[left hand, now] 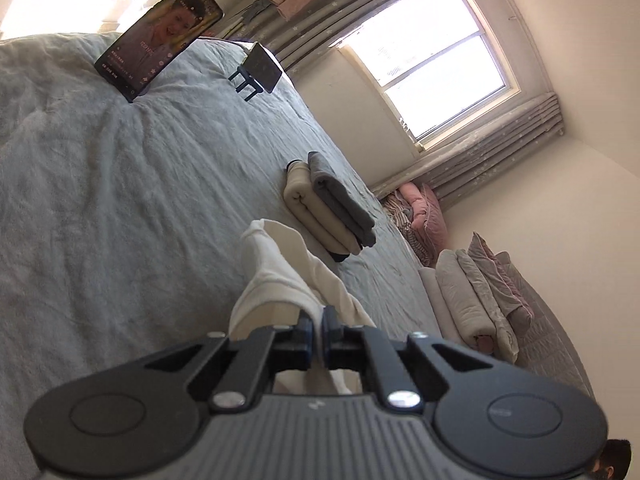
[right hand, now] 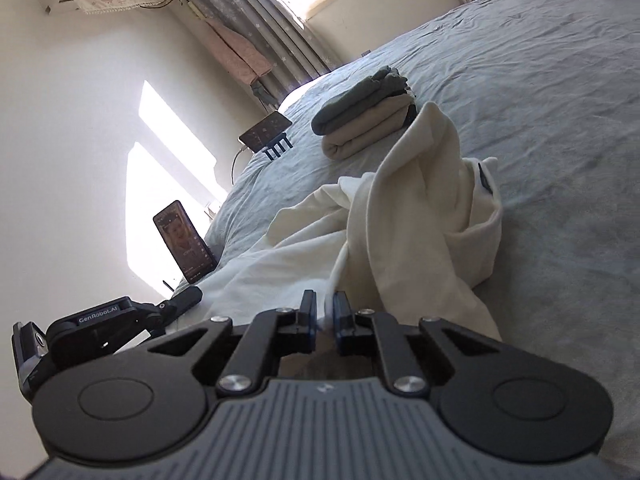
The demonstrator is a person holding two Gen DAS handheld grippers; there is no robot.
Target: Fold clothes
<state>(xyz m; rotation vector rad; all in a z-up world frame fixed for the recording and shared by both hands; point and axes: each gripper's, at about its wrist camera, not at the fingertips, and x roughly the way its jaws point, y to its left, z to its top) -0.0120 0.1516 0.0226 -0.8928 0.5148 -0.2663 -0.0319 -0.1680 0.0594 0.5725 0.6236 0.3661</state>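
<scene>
White lettering reading "GenRobot.AI" runs along the black body of the left gripper (right hand: pixel 104 316), seen low and to the left of the right gripper's fingers. Small text on the propped phone's screen (left hand: pixel 160 36) is too blurred to read.

Wide bed, wrinkled grey-blue quilted cover (right hand: pixel 540 80). On it: crumpled cream garment (right hand: pixel 420 208) near; folded grey-and-beige stack (right hand: pixel 364 120) beyond; two propped phones (left hand: pixel 160 36) (left hand: pixel 264 66) far.
</scene>
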